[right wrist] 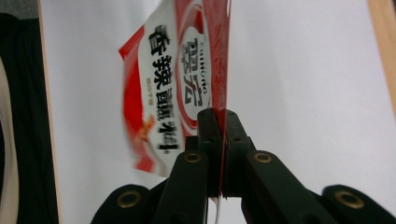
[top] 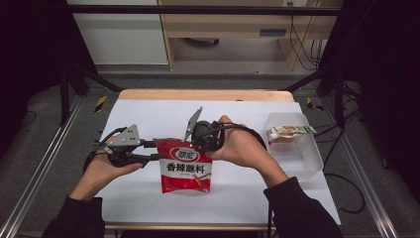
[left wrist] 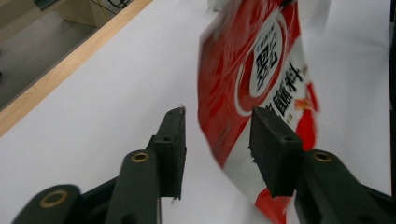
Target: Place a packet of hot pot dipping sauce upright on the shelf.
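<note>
- The red foil seasoning packet (top: 185, 169), printed with white and black characters, hung upright over the middle of the white worktop (top: 148, 116). Whether its lower edge touched the surface could not be told.
- The right gripper (top: 200, 141) held the packet at its top edge. In the right gripper view its fingers (right wrist: 209, 140) were pressed together on the thin seam of the packet (right wrist: 177, 88), which ran between them. This grip appeared to carry the packet's weight and keep the printed face toward the person.
- The left gripper (top: 154, 150) was at the packet's upper left corner. In the left gripper view its fingers (left wrist: 173, 144) stood apart, with the packet's (left wrist: 261, 79) edge in the gap between them but not pinched. Judged from this, the left gripper was positioned to close on that corner.
- With both grippers at the top edge, the likely purpose was to pull the seam in opposite directions and tear it open. That is a judgement only.
- A clear plastic rectangular tub (top: 300, 158) stood at the right of the worktop, well apart from the packet. A small pale printed sachet (top: 289, 132) lay across its far rim.
- Caution: a one-sided hold lets the packet swing, so the open fingers could miss the corner.
</note>
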